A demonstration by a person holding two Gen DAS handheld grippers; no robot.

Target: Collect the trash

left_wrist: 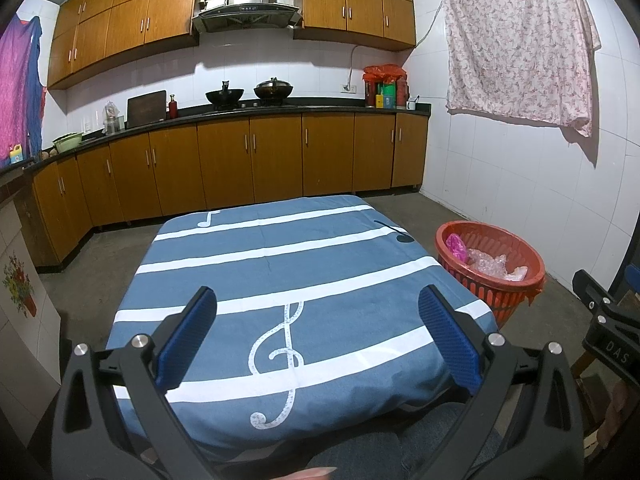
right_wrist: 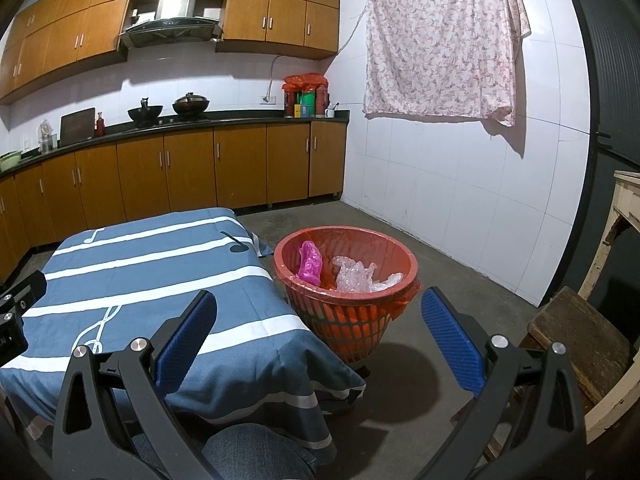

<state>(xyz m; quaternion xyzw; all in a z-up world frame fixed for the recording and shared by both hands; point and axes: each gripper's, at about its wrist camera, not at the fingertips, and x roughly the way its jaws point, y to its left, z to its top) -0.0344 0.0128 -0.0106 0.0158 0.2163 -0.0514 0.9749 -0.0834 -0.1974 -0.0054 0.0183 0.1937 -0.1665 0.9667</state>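
Right wrist: red basket [right_wrist: 352,320] holds pink bag [right_wrist: 310,263], clear plastic [right_wrist: 356,276].

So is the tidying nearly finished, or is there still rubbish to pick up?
It looks nearly done. A pink bag and clear plastic wrap already lie in the red basket. Both the left hand-held gripper and the right hand-held gripper are open and empty. No trash shows on the blue cloth.

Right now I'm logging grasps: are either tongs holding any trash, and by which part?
Nothing is held. The left tongs and right tongs are both open and empty; the trash lies in the red basket.
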